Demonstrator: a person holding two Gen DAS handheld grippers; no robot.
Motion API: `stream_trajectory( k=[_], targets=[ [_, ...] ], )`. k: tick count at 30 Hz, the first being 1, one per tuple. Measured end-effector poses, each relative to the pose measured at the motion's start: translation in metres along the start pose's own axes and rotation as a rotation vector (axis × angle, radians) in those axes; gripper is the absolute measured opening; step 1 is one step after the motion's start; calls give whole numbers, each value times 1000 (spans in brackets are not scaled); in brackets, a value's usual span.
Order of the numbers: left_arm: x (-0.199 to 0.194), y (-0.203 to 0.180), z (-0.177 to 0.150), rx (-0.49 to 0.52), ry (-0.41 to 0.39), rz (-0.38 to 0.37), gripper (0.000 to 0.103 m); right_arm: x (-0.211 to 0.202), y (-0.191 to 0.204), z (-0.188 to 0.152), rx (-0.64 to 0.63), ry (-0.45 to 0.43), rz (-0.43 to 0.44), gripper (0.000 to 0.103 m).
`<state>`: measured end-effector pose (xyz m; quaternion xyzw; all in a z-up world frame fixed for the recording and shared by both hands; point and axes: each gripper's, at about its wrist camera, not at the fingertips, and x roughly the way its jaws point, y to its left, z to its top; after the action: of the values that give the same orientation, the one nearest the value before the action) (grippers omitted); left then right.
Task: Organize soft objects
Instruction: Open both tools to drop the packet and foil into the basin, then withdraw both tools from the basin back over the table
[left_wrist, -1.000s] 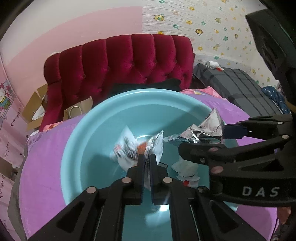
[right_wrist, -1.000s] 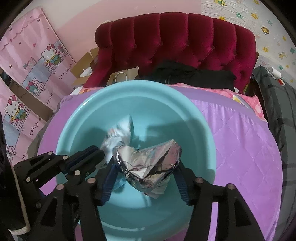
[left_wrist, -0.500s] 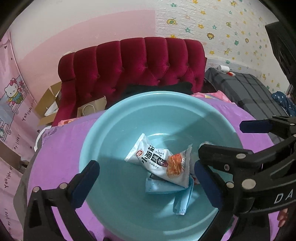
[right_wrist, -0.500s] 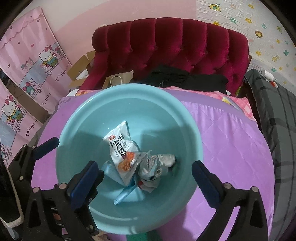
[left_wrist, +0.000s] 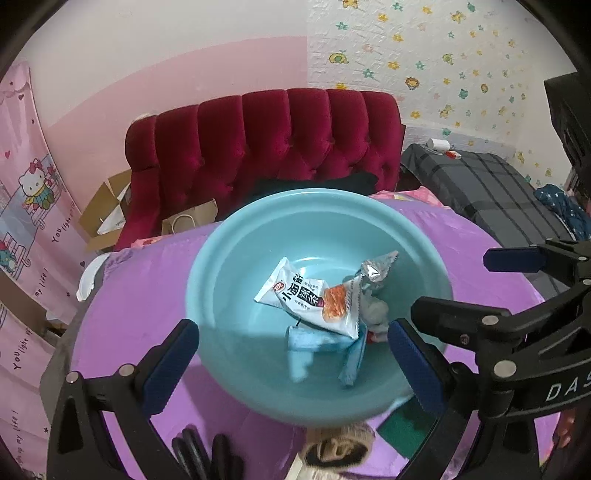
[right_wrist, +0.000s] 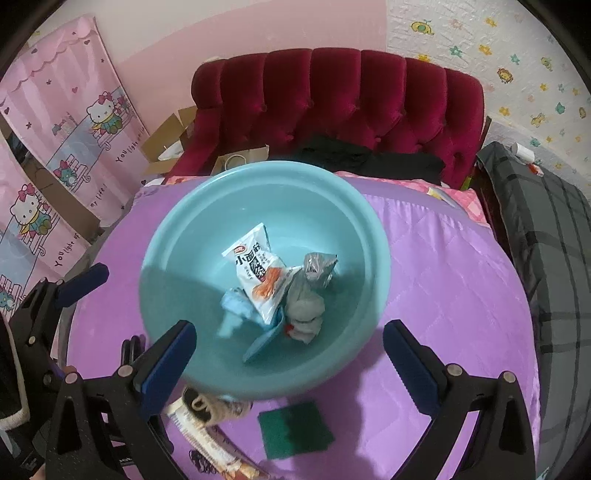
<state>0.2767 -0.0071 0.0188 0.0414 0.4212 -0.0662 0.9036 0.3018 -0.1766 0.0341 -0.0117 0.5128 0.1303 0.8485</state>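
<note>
1. at the left edge of the right wrist view, the left claw (right_wrist: 79, 284) shows one blue-tipped finger; its own camera shows the left claw (left_wrist: 291, 354) with jaws spread wide and nothing between the pads.
2. at lower left of the left wrist view, some dark fingered thing, perhaps a glove (left_wrist: 207, 454), lies on the purple quilt (right_wrist: 443, 280); i cannot tell for sure what it is.
3. the teal basin (right_wrist: 177, 236) sits at frame centre on the quilt, in both views.
4. inside the basin, left to right in the right wrist view: a light blue cloth (right_wrist: 236, 308), a white snack packet (right_wrist: 258, 273) with an orange picture lying over it, then a grey soft toy (right_wrist: 304, 310), with a crumpled silver foil bag (right_wrist: 319, 267) touching its upper end.
5. just below the basin rim, a beige and black knitted item (right_wrist: 210, 406) rests on a printed flat packet (right_wrist: 207, 439); right of it a green square pad (right_wrist: 295, 430) lies flat on the quilt.
6. the right claw (right_wrist: 290, 360) fills the lower frame, its blue pads wide apart either side of the basin's near rim, gripping nothing.
7. in the left wrist view the right claw (left_wrist: 454, 288) enters from the right edge, hovering over the basin's right side.
8. behind, a red tufted headboard (right_wrist: 340, 110) spans the top centre.
</note>
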Motion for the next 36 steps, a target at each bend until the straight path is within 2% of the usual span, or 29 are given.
stream_trajectory(
  k=[17, 25, 36],
  targets=[
    [-73, -2, -52, -2, -27, -2, 103, -61, 15, -71, 4, -11, -23, 103],
    [-98, 4, -89, 1, -49, 21, 103, -70, 12, -114, 10, -14, -44, 103],
    [-107, 22, -149, -42, -46, 45, 103, -60, 2, -174, 56, -18, -47, 103]
  ],
)
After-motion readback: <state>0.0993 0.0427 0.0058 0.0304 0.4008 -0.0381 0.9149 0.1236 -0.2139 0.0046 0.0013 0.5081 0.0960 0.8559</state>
